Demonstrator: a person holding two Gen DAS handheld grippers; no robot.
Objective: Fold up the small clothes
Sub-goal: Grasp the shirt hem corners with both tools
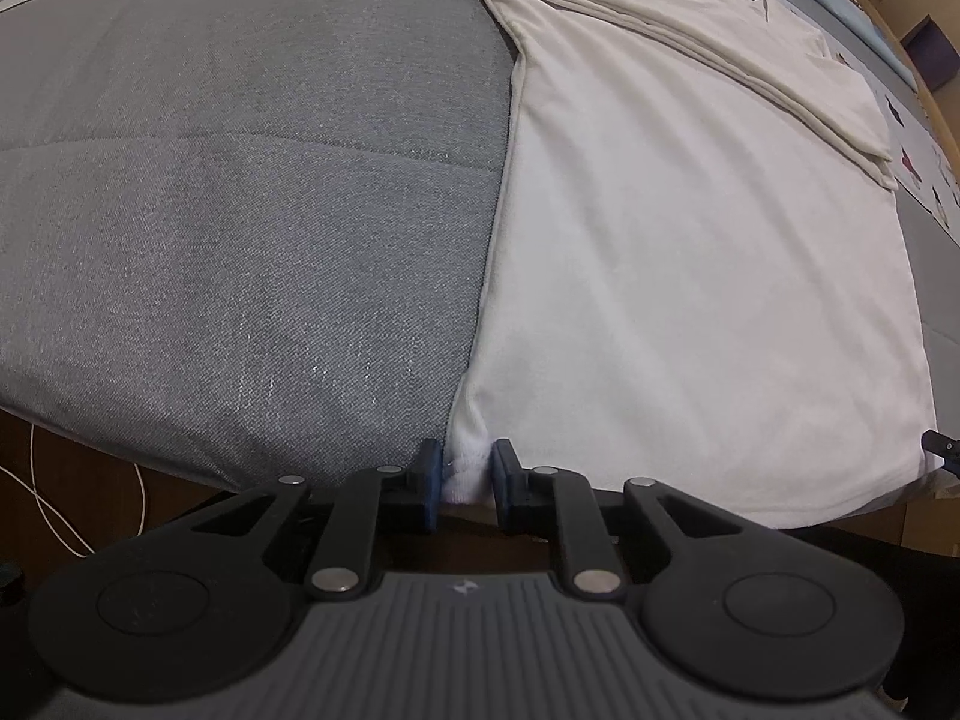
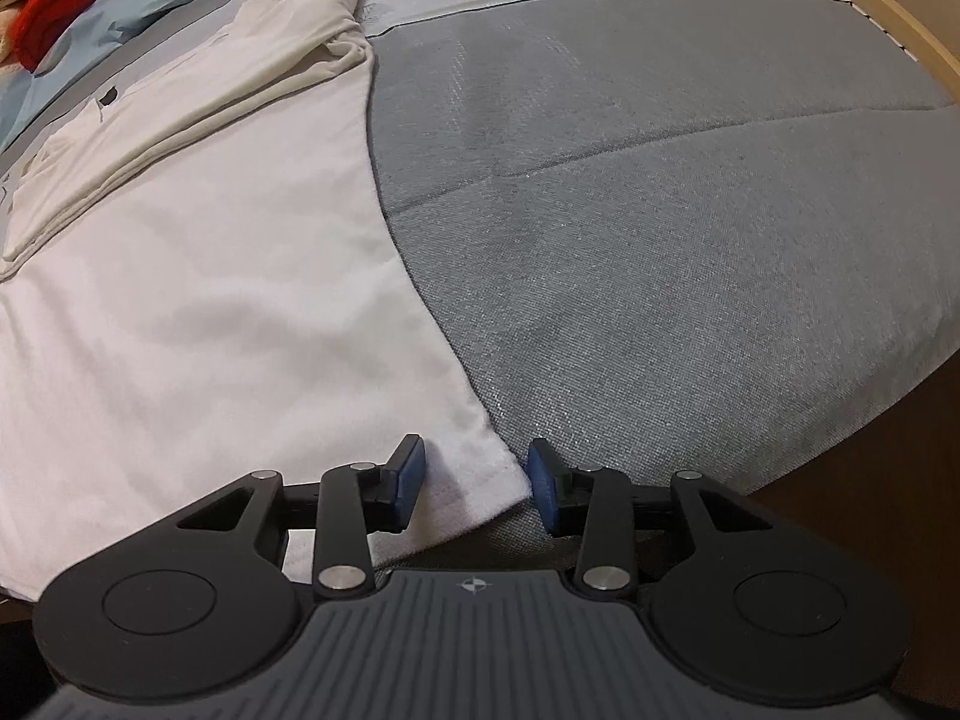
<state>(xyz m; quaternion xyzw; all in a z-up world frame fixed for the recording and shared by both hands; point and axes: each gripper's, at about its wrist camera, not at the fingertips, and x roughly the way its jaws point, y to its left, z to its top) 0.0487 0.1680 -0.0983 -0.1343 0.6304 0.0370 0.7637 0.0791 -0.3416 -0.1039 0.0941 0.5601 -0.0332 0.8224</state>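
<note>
Your left gripper (image 1: 467, 483) pinches the near left corner of the white shirt (image 1: 690, 276), pads pressed on bunched fabric at the near edge of the grey bed cover (image 1: 240, 210). Your right gripper (image 2: 474, 486) stands open, straddling the shirt's near right corner (image 2: 486, 480) without pressing it. The far part of the shirt is folded over.

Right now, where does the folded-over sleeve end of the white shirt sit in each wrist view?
Left wrist view: folded sleeve upper right, far end of the white shirt.
Right wrist view: it lies upper left.
Shared landmark: the crease in the grey cover, running beside the shirt's long edge in both views.
</note>
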